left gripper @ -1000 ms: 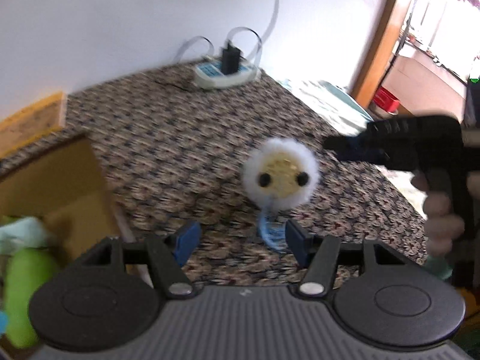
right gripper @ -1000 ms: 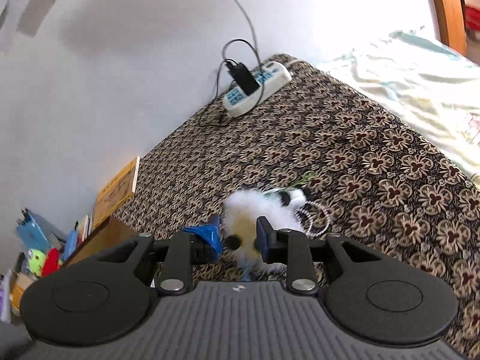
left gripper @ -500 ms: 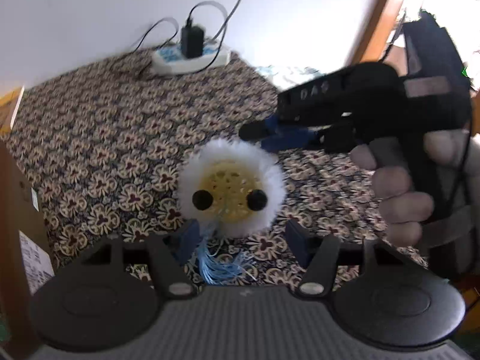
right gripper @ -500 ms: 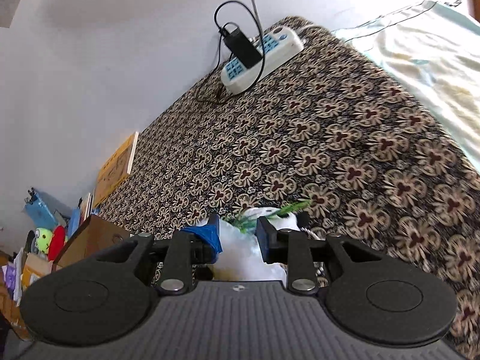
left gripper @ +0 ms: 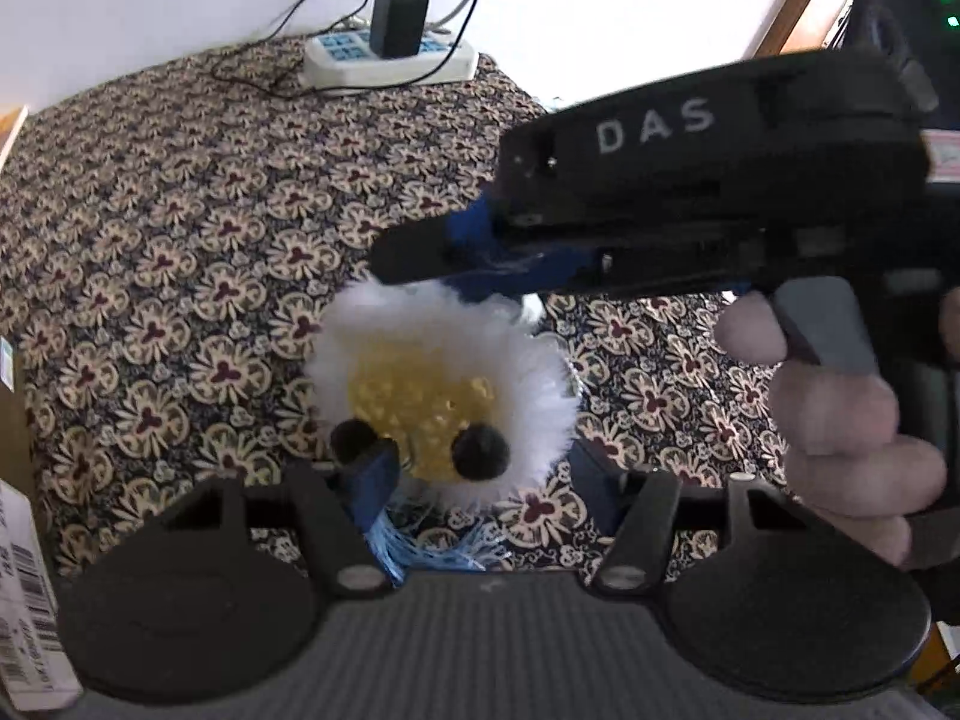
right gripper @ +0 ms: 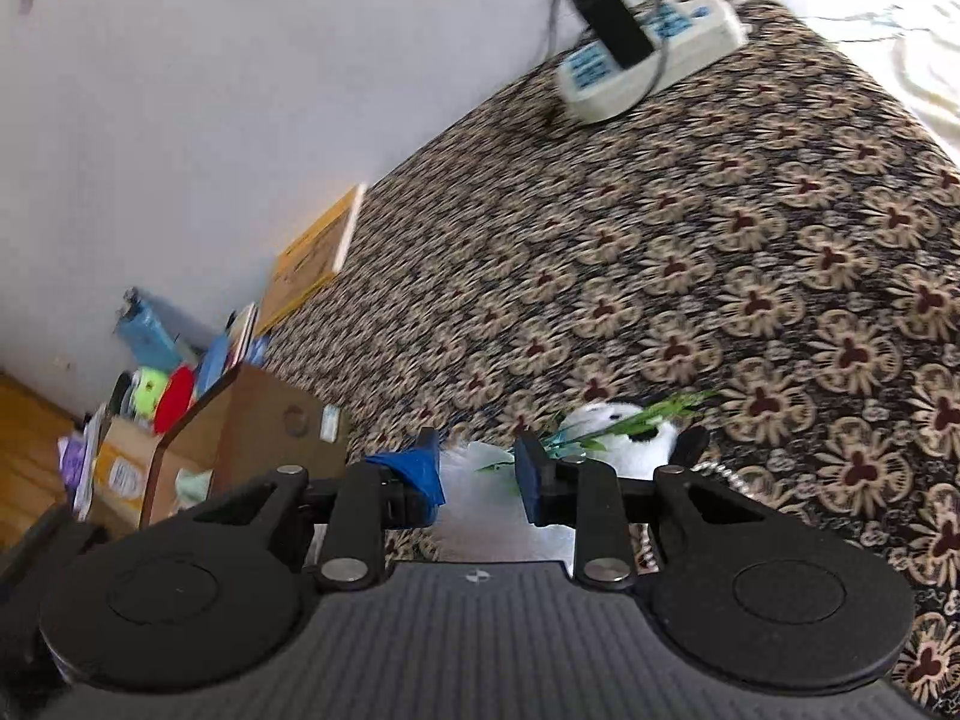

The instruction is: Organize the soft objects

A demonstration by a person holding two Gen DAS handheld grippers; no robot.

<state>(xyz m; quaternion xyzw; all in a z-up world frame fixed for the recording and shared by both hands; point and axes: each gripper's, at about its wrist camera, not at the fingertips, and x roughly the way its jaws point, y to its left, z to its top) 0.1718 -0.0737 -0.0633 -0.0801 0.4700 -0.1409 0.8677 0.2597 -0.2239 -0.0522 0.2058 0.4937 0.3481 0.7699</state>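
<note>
At the bottom of the left wrist view, the left gripper (left gripper: pixel 480 474) stood released. Its jaws were wide to either side of the lower half of the fluffy toy (left gripper: pixel 432 384): the left pad overlapped the toy's black eye and the right pad stood clear of the fur. A blue tassel (left gripper: pixel 420 546) hung under the toy, close to the left pad. If the jaws closed here, they could catch the tassel threads or only the loose fur instead of the body, and the toy might slip or twist out.

Just above, in the middle of the frame, the right gripper (left gripper: pixel 456 258) came in from the right in a person's hand (left gripper: pixel 840 420). It was clenched on the white fluff at the toy's top. In the right wrist view that fluff (right gripper: pixel 474 510) filled the narrow gap between the pads of the right gripper (right gripper: pixel 477 468). Such a pinch on fur alone looked weak. If the right jaws let go before the left ones had a firm hold, the toy would likely drop onto the patterned cloth (left gripper: pixel 180 210). The two grippers were also close enough to knock together.

Just beyond the pads, a green sprig (right gripper: pixel 648 414) and a bead chain (right gripper: pixel 720 474) lay by the toy; whether they were fixed to it could not be told. Either could snag on a jaw.

At the lower left of the right wrist view stood the cardboard box (right gripper: pixel 264 420), probably where the toy should go. A careless swing could catch its raised flap. Farthest off, at the top of the frame, lay the power strip (left gripper: pixel 390 57), well apart from the toy.
</note>
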